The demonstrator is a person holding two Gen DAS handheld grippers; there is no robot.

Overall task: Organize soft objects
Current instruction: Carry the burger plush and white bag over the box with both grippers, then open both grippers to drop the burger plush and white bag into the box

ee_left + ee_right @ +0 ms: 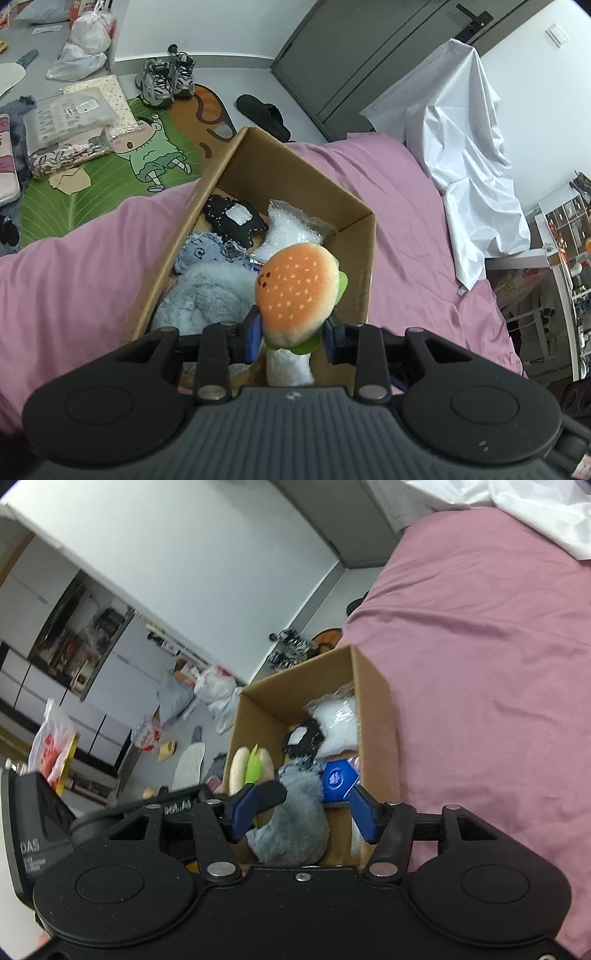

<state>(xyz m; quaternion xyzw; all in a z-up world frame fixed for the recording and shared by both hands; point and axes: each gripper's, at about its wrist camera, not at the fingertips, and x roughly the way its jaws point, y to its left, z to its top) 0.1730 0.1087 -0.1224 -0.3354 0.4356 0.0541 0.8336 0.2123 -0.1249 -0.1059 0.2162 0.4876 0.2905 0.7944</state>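
Observation:
My left gripper (293, 338) is shut on a plush hamburger (297, 288) with an orange bun and green lettuce, held over the open cardboard box (255, 151) on the pink bed. The burger also shows in the right wrist view (251, 764), at the box's left wall. Inside the box lie a grey-blue fluffy toy (207, 295), a black item with a white patch (234, 219), a clear bag of white filling (290, 230) and a blue packet (338, 779). My right gripper (310, 810) is open and empty above the fluffy toy (295, 823) at the box's near end.
The pink bedsheet (406, 206) surrounds the box. A white cloth (469, 155) drapes at the bed's far right. On the floor are a cartoon mat (147, 155), packaged textiles (74, 125), sneakers (166, 77), a black slipper (264, 114) and plastic bags (86, 44).

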